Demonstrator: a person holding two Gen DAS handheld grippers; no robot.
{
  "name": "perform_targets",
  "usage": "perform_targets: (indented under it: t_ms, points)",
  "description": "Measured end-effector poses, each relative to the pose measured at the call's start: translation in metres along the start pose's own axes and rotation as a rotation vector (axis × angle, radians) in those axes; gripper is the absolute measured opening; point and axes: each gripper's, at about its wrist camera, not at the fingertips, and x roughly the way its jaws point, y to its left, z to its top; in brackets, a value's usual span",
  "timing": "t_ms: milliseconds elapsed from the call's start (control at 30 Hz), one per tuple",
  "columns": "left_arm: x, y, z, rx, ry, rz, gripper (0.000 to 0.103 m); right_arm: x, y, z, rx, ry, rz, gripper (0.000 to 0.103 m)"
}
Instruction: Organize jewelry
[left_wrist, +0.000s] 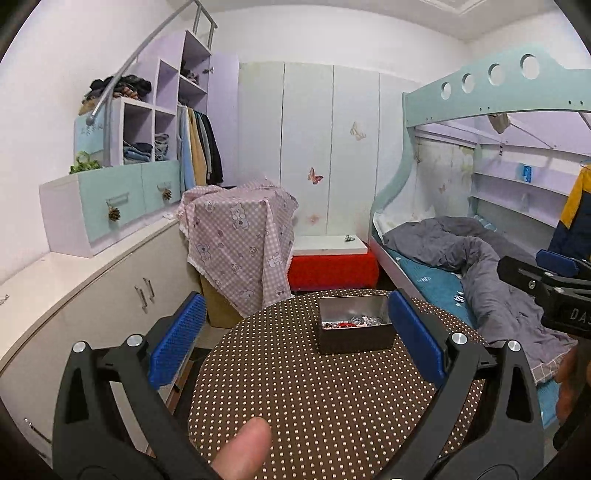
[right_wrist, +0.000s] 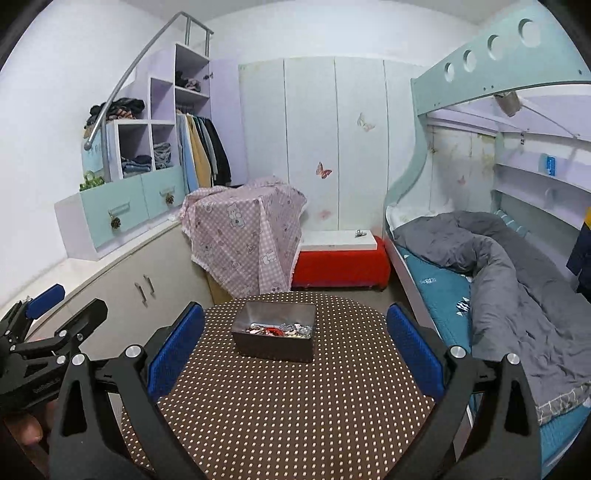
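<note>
Hovering with fingers spread and empty, the left gripper (left_wrist: 295, 339) and right gripper (right_wrist: 295, 347) should approach the jewelry (right_wrist: 280, 329) in the box (right_wrist: 273, 349) slowly and from above.

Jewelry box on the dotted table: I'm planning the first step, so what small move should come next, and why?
Probably ease the right tongs forward and down toward the jewelry box. Both tongs are open and empty, the left tongs too, and the jewelry lies untouched inside.
</note>
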Motion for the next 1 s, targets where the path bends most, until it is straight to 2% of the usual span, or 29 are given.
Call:
perform_targets:
  t_ms: [400,533,800,1000]
  points:
    - [-0.035,-0.004,-0.014,-0.036,-0.024,-0.006,0.097,-0.048,0.008,-0.019,-0.011,-0.068,-0.034,0.095]
    - [-0.046,-0.009,-0.014,-0.010,-0.037,0.025,0.097,-0.052,0.013,-0.022,-0.014,-0.077,-0.029,0.095]
    - [-0.059,-0.012,-0.014,-0.001,-0.065,0.038,0.097,-0.057,0.015,-0.029,-0.013,-0.077,-0.027,0.095]
    - [-0.063,-0.014,-0.014,-0.009,-0.069,0.008,0.097,-0.054,0.020,-0.030,-0.024,-0.071,-0.032,0.095]
